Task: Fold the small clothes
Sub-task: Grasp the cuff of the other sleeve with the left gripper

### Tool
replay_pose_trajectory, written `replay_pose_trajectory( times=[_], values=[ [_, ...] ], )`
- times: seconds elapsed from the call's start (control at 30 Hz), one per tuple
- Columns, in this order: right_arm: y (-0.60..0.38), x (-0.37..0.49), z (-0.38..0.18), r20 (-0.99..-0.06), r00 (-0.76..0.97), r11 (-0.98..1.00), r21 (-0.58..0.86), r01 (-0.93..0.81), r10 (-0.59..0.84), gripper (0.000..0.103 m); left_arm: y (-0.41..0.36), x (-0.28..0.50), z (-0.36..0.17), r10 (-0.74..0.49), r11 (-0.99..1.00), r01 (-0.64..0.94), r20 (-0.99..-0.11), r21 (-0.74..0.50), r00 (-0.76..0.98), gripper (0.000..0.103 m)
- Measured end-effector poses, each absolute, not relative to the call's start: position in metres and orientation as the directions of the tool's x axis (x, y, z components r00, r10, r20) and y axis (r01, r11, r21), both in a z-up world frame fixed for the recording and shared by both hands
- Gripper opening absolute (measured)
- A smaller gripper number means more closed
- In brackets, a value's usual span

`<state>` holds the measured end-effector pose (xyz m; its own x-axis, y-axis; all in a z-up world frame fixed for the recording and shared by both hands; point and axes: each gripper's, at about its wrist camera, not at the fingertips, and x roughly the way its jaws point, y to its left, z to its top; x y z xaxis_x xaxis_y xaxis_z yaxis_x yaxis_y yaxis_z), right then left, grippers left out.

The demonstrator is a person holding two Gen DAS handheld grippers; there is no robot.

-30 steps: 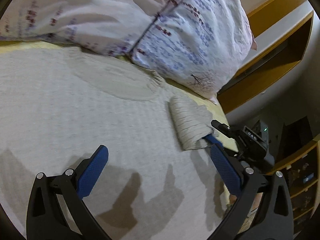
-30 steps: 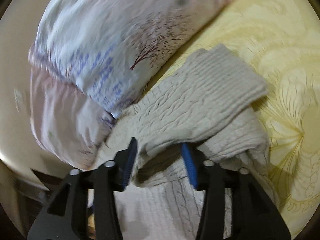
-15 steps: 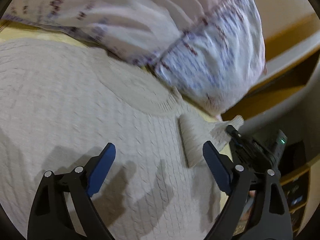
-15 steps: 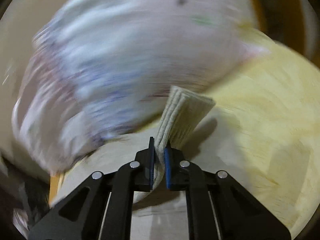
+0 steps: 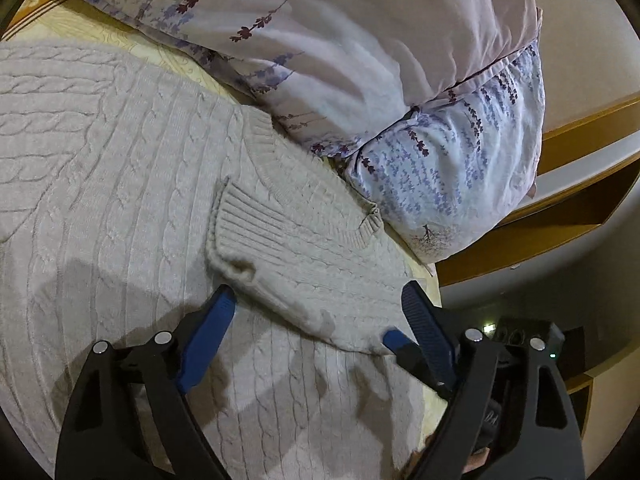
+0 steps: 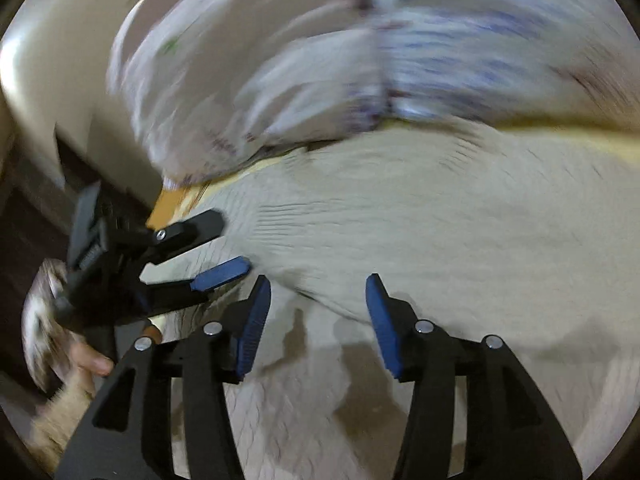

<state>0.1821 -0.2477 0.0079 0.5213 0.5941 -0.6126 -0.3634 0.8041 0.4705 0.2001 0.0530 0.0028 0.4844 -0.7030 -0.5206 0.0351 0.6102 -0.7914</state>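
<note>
A cream cable-knit sweater (image 5: 112,168) lies spread on the bed. Its sleeve (image 5: 296,256) is folded across the body, with the ribbed cuff (image 5: 240,220) pointing toward the collar. My left gripper (image 5: 316,320) is open, its blue pads on either side of the sleeve's lower edge. My right gripper (image 6: 316,312) is open and empty just above the sweater (image 6: 440,232). Its view is blurred. The left gripper also shows in the right wrist view (image 6: 216,248), open at the sweater's left edge.
A floral lilac pillow (image 5: 400,80) lies against the sweater's collar side; it shows blurred in the right wrist view (image 6: 320,60). Yellow patterned bedsheet (image 5: 168,56) shows around the sweater. A wooden headboard shelf (image 5: 560,208) stands behind the bed's edge at right.
My right gripper was shut on the sleeve, carried it over the sweater's body, and has opened and let it go. My left gripper moved in close to the folded sleeve.
</note>
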Motion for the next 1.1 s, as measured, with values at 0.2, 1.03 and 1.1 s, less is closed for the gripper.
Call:
replay_pose_trajectory(
  times=[0.2, 1.03, 1.1],
  values=[
    [-0.340, 0.167, -0.013, -0.607, 0.608, 0.784, 0.620, -0.040, 0.512, 0.049, 0.050, 0.207, -0.004, -0.676, 0.623, -0.003, -0.540, -0.782, 0.501, 0.068],
    [-0.357, 0.164, -0.017, -0.595, 0.749, 0.848, 0.523, 0.085, 0.292, 0.049, 0.077, 0.210, -0.003, -0.524, 0.785, -0.009, -0.672, -0.619, 0.523, 0.009],
    [-0.355, 0.152, -0.010, -0.583, 0.770, 0.869, 0.489, 0.077, 0.259, 0.053, 0.087, 0.197, 0.006, -0.531, 0.782, 0.007, -0.661, -0.623, 0.530, 0.019]
  ],
)
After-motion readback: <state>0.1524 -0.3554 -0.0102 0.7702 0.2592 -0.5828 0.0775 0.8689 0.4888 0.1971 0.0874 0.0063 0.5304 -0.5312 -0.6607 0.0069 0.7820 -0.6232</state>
